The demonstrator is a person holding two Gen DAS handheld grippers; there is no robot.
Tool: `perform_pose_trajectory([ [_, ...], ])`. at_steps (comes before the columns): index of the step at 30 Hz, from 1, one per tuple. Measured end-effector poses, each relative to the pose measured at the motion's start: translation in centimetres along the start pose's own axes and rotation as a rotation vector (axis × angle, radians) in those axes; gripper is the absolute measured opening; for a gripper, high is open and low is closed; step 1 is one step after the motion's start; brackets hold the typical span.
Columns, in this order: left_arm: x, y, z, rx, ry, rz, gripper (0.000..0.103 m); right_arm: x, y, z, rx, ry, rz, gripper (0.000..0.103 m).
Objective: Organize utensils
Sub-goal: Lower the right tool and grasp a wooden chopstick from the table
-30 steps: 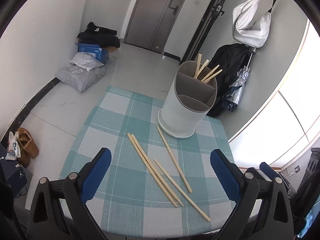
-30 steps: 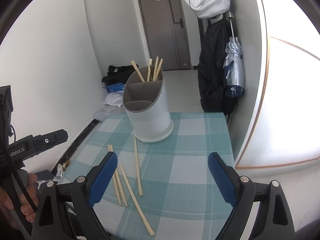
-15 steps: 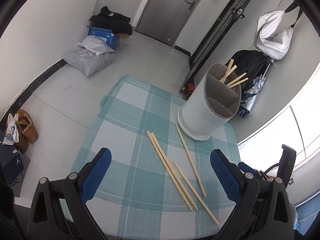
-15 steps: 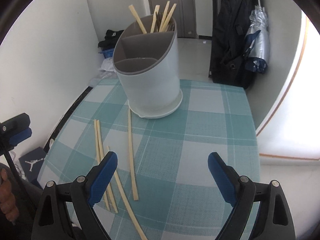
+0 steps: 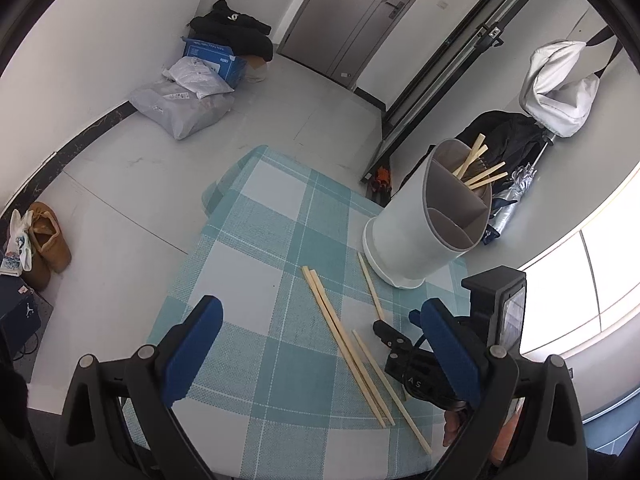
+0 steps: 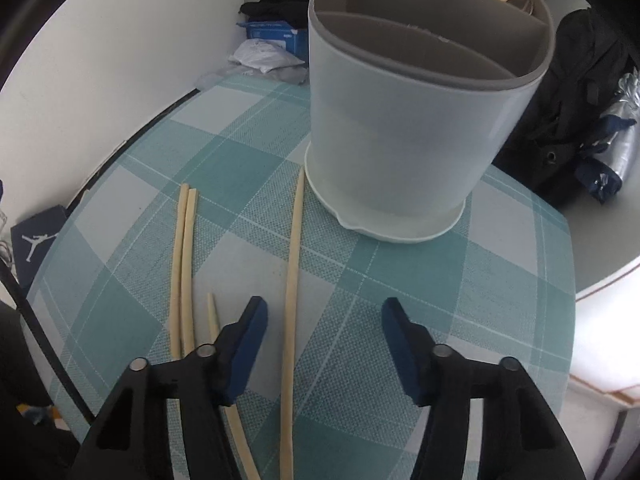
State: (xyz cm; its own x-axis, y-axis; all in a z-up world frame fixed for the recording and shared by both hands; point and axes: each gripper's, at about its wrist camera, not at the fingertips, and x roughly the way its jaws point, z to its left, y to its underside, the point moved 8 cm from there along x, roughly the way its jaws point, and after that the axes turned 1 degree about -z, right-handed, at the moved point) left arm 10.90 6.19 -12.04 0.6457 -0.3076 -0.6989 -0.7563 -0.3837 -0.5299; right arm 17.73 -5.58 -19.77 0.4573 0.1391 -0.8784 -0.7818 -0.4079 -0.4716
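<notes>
The table [image 6: 500, 280], covered in a teal-and-white checked cloth, carried everything in play. At its far right stood the white utensil holder [image 6: 404, 120], upright, divided into compartments; several chopsticks already leaned in its far compartment [image 5: 478, 170], while the nearer ones looked bare. Four loose chopsticks lay flat on the cloth near the holder: a pair [image 6: 183, 272] side by side on the left, a short-showing one [image 6: 213, 316] just beside them, and a single chopstick [image 6: 293, 280] whose far tip lay just beside the holder's base.

The right hand-held gripper [image 6: 324, 336] hung low over the cloth with its jaws spread, empty, and the single chopstick ran between its blue pads, closer to the left one. The left hand-held gripper [image 5: 320, 354] sat higher and farther back, likewise spread wide and holding nothing.

The step in hand looked like the pick-up of that single chopstick. The next move probably called for lowering until the pads bracketed the thin stick, closing squarely across it, then lifting and tipping it upright into the far compartment. A flat, slim stick could easily slip or roll from the pads.
</notes>
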Motion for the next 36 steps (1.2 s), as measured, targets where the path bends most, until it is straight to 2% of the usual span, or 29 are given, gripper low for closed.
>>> perform_pose_trajectory([
  [2,0.0,-0.2,0.6,-0.028,-0.004,0.004,0.098,0.1,0.0,0.4,-0.003,-0.046,0.018,0.036],
  [4,0.1,-0.5,1.2,-0.053,-0.01,0.004,0.098,0.0,0.2,0.7,-0.017,-0.072,0.039,0.027],
  [7,0.1,-0.7,1.6,-0.089,-0.007,0.007,0.098,-0.5,0.7,0.9,-0.051,-0.11,0.076,0.005],
  [18,0.7,-0.6,0.6,-0.094,0.014,0.026,0.098,-4.5,6.9,0.0,-0.108,-0.166,0.202,0.005],
  [20,0.9,-0.7,0.6,-0.087,0.007,0.03,0.098,-4.7,7.4,0.1,-0.121,-0.167,0.208,0.008],
  [24,1.2,-0.4,1.2,-0.087,-0.03,0.037,0.098,-3.9,6.4,0.1,-0.128,-0.158,0.208,0.01],
  [26,1.4,-0.3,1.6,-0.092,-0.053,0.045,0.098,-3.4,5.5,0.0,-0.117,-0.154,0.193,0.015],
  [30,1.9,0.2,2.3,-0.092,-0.086,0.072,0.098,-1.9,3.2,0.2,-0.123,-0.135,0.142,0.02],
  [36,3.2,1.0,2.7,-0.061,-0.163,0.101,0.098,-0.6,0.3,0.6,-0.082,-0.146,0.091,0.018],
])
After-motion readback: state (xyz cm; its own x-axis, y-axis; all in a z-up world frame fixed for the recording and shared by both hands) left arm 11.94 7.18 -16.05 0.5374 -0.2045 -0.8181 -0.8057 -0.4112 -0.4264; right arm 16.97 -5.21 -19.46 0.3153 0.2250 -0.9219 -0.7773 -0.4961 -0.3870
